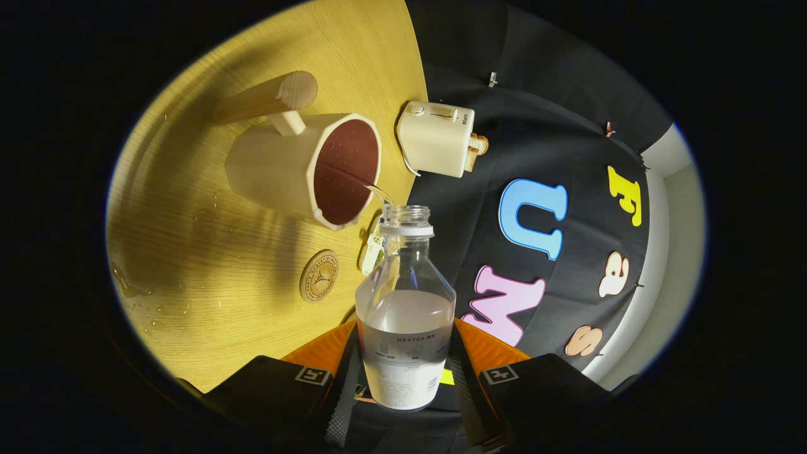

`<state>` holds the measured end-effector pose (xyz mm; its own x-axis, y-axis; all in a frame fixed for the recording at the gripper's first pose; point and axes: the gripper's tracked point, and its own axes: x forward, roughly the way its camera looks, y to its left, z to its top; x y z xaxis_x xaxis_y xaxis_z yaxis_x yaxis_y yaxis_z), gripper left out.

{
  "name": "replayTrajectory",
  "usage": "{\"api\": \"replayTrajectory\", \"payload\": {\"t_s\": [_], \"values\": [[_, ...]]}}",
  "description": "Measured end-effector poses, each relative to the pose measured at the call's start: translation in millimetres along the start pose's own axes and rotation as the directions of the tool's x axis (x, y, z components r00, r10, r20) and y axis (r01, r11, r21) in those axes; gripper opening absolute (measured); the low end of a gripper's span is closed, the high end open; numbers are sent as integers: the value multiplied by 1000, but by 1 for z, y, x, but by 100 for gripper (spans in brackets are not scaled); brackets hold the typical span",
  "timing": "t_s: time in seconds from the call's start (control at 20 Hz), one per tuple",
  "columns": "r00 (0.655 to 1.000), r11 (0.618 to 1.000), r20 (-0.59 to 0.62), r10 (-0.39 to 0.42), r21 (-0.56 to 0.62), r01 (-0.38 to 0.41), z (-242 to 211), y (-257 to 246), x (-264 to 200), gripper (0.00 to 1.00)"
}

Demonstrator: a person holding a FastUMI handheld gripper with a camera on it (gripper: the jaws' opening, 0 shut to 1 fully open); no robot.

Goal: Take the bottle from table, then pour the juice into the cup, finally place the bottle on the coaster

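Observation:
My gripper (403, 369) is shut on a clear plastic bottle (405, 302) that stands between the fingers, tipped sideways with the whole view rolled. The bottle is uncapped and holds clear liquid in its lower part. A thin stream (369, 186) runs from near its mouth into the cream cup (302, 167), which has a dark red inside and a wooden handle (271, 98). The cup stands on the wooden table (189, 221) just beyond the bottle's mouth. A round wooden coaster (319, 275) lies on the table beside the bottle, nearer to me than the cup.
A cream toaster (436, 139) with toast sticking out stands at the table's edge beyond the cup. A small white object (372, 252) lies partly hidden behind the bottle's neck. Drops of spilled liquid (129, 287) sit on the table. The black cloth wall (567, 157) rises past the table's edge.

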<state>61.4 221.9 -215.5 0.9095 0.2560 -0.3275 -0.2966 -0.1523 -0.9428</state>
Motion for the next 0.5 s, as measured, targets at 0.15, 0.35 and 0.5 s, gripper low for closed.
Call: {"api": "replayTrajectory", "payload": {"t_s": [0.15, 0.35, 0.5], "values": [[1000, 1000, 6, -4, -17, 4, -1, 0, 0, 72], [1000, 999, 18, -7, -48, 8, -3, 3, -2, 72], [1000, 998, 22, -10, -60, 11, -4, 1, -1, 72]]}}
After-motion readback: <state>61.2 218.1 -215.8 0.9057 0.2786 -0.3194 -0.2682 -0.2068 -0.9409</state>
